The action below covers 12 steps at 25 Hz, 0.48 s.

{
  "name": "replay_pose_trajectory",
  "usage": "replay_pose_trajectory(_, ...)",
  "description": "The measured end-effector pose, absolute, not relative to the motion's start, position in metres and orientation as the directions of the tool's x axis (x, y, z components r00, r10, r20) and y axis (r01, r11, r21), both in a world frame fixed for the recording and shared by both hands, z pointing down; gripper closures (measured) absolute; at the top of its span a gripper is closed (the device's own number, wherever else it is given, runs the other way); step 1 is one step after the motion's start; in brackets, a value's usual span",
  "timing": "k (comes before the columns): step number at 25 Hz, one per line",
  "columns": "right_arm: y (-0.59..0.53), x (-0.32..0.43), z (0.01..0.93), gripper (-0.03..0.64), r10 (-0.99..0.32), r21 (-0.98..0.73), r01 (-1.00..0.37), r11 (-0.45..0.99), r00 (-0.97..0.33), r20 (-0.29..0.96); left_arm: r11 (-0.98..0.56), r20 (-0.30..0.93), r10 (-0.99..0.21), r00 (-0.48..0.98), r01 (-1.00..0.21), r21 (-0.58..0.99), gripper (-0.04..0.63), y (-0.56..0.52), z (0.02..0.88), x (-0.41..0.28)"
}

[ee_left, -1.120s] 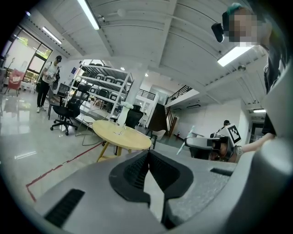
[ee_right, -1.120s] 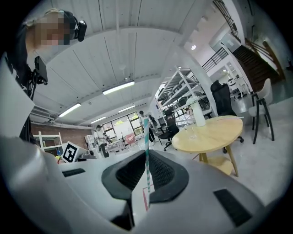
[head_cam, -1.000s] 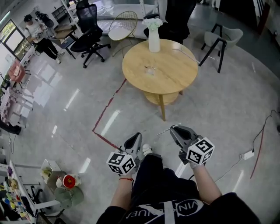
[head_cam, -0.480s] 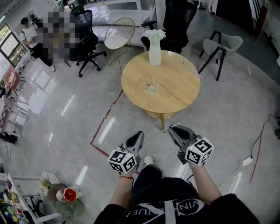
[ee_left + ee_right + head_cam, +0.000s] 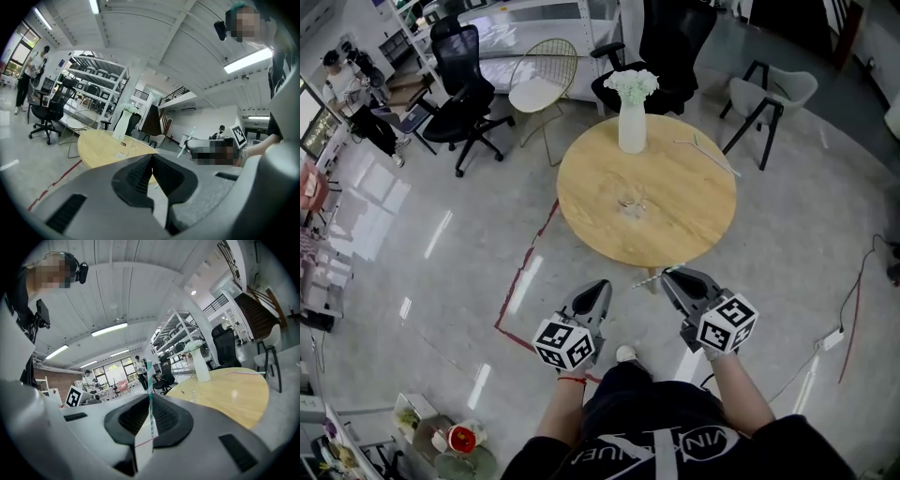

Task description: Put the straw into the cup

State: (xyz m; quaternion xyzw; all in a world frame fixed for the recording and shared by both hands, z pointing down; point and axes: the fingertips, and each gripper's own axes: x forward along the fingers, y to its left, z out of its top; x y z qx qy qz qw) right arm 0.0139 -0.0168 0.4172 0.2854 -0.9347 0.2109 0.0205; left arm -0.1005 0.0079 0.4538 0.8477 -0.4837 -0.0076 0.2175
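- Since the earlier picture the round table (image 5: 698,211) has drawn closer in the head view. Its near rim now lies just beyond both claws, which stay side by side in front of the person.
- The left claw (image 5: 592,289) has its jaws pressed together with nothing between them.
- The right claw (image 5: 671,275) is pinched nearly shut on the striped straw (image 5: 652,279).
- The straw's length runs crosswise to the claw, sticking out to the left and a little nearer.
- The cup (image 5: 630,203), a clear glass, stands upright at the table's middle. It is well apart from both claws, ahead and slightly left of the right one, and nothing shows inside it.
- The straw probably has to be tipped end-down over the cup's mouth.
- At the far rim, a white vase (image 5: 632,129) holds pale flowers (image 5: 633,84).
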Motion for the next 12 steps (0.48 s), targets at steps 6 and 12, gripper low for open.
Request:
replay_pose_trajectory(6,-0.040,-0.002,0.417,0.595,-0.554,-0.379,-0.566,0.732,-0.819,0.151,-0.476,0.183,-0.804,0.566,-0.797,0.372,0.588,-0.022,0.454,-0.115)
replay_pose_trajectory(12,-0.047,-0.006,0.426,0.595,-0.571,-0.387,-0.589,0.709,-0.802,0.175,-0.493,0.179,-0.788,0.589,-0.777,0.392,0.588,-0.037,0.461,-0.119)
